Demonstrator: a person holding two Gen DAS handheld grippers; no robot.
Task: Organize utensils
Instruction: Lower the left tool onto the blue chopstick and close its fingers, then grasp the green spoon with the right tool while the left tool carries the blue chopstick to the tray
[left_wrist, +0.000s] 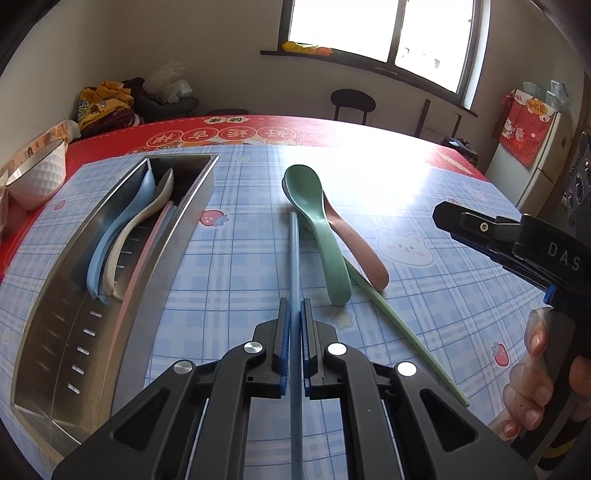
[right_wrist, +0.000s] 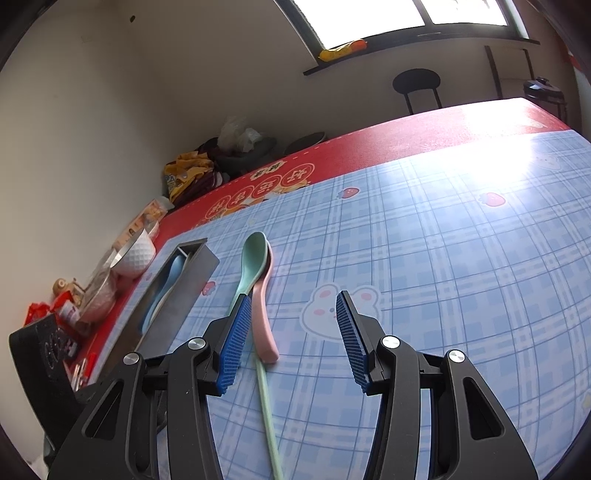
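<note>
Home dining room, plaid oilcloth table (left_wrist: 236, 266), white fridge (left_wrist: 532, 162), stool (left_wrist: 352, 101) under window (left_wrist: 380, 29)

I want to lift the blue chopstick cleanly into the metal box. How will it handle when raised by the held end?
The blue chopstick looks straight and rigid, so it should lift without drooping. It is thin and smooth, so it may pivot or slip between the pads of the left hand-held gripper, which is shut on it. It is probably very light, so easily knocked against the green spoon beside it.
</note>
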